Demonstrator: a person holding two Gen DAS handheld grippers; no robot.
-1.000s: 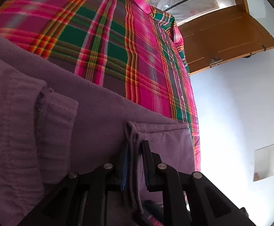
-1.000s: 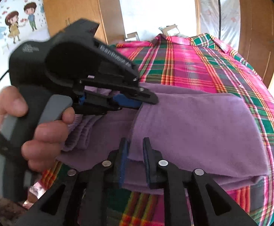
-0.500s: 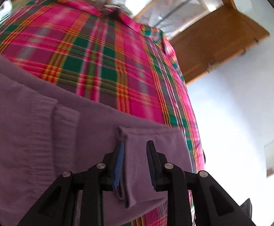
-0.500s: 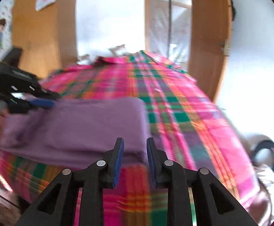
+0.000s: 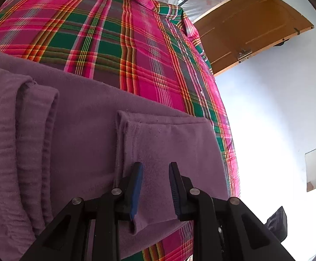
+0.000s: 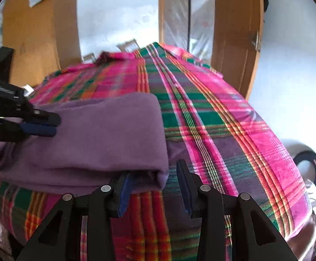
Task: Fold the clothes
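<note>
A purple garment point(image 5: 88, 134) lies folded on a pink and green plaid bedspread point(image 5: 118, 39). In the left wrist view my left gripper point(image 5: 155, 187) is open just over a folded-over flap with a stitched hem point(image 5: 168, 143); the cloth lies loose between its fingers. In the right wrist view the purple garment point(image 6: 105, 134) is a flat folded stack. My right gripper point(image 6: 154, 193) is open at its near right corner, and the folded edge sits between the fingers without being pinched. The left gripper point(image 6: 40, 124) rests on the stack's left end.
The plaid bedspread point(image 6: 212, 119) runs on to the right and far side of the garment. A wooden door point(image 6: 236, 39) and a white wall stand behind the bed. A dark ring-shaped object point(image 6: 310, 165) lies on the floor at the right.
Both grippers were shut on the purple cloth and have let go. The flap now lies flat. The right gripper has shifted to the garment's right corner and opened wider.
</note>
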